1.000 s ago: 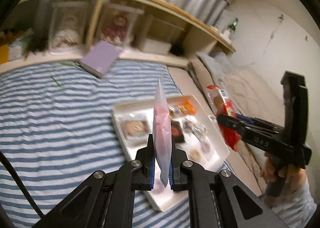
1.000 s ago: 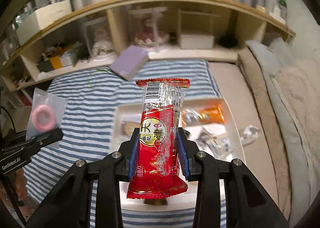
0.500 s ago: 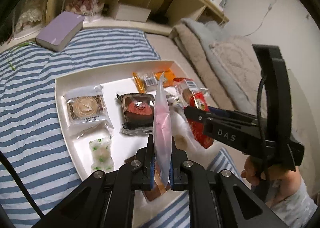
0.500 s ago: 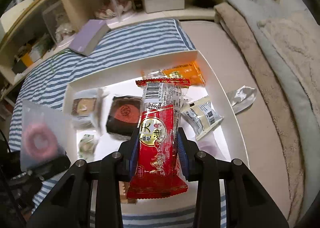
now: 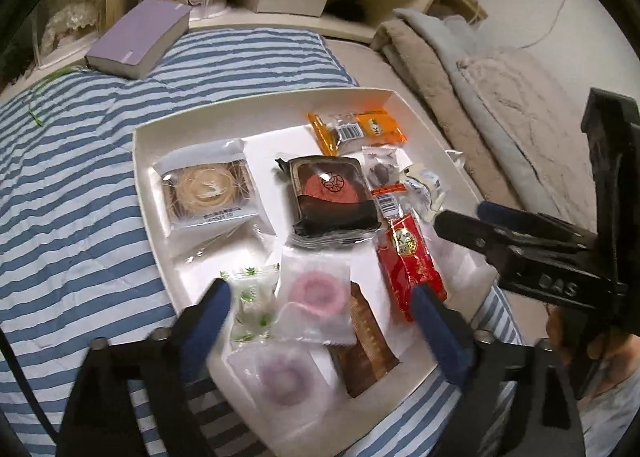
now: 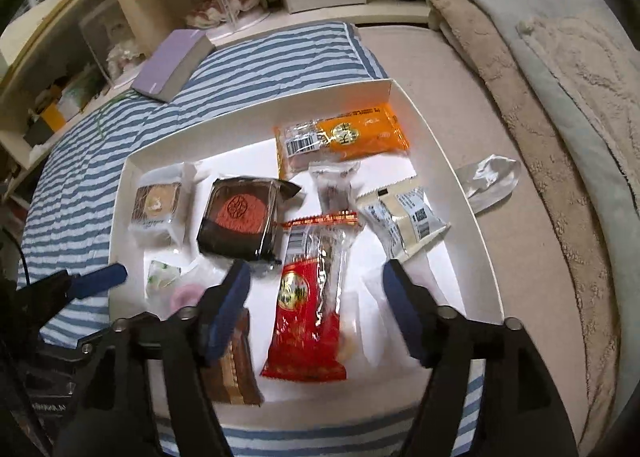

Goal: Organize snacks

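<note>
A white tray (image 5: 138, 161) on the striped bed holds several wrapped snacks. My left gripper (image 5: 320, 305) is open above the tray's near end. The clear packet with a pink ring (image 5: 316, 291) lies flat between its fingers. My right gripper (image 6: 316, 289) is open too. The red snack packet (image 6: 310, 309) lies in the tray (image 6: 120, 193) between its fingers. It also shows in the left wrist view (image 5: 408, 253). The right gripper (image 5: 460, 217) shows in the left wrist view.
Other snacks in the tray: an orange packet (image 6: 344, 137), a dark mooncake pack (image 6: 240, 221), a clear pastry pack (image 5: 204, 189), a brown bar (image 5: 368, 349). A purple book (image 5: 140, 37) lies by the shelf. A crumpled silver wrapper (image 6: 488, 177) lies beside the tray. Blankets (image 6: 560, 97) are at the right.
Both grippers opened and let go: the pink ring packet and the red packet now lie flat in the tray. Both grippers moved lower over the tray.
</note>
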The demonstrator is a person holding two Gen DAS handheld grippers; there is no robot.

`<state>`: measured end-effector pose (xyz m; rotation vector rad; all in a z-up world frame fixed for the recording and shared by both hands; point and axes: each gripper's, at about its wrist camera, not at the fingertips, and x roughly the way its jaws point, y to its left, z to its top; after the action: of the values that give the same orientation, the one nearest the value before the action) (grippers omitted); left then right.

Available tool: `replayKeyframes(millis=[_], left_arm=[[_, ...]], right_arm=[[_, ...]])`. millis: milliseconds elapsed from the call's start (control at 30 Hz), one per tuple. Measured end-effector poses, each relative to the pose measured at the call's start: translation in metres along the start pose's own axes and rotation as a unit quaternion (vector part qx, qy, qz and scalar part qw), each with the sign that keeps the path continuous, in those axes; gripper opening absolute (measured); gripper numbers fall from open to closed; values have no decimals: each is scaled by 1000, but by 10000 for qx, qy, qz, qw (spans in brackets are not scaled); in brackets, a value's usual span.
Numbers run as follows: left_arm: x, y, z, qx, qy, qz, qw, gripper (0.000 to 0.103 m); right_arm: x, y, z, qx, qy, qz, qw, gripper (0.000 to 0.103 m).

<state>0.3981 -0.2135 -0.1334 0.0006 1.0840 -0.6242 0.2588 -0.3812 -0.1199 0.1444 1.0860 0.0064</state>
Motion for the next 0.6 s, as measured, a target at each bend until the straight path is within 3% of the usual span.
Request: replayKeyframes(millis=[33,100,267,600], left_arm=[[-4,0,-2,7,-28,25,10000,103],[-13,0,-8,30,-66,72,9999,103],[-40,-5,-14,137,-53,231,9996,103],[-109,-26,-28,282,-483,447,9974,103]], right_arm=[[-3,0,-2,-14,-13,-2,10000,87],[-10,-1,-5,-22,-108,34,9999,102],[-31,3,-9,-79,-333,26,9994,103],[-88,17,-17,-217,-767,131,9967,103]])
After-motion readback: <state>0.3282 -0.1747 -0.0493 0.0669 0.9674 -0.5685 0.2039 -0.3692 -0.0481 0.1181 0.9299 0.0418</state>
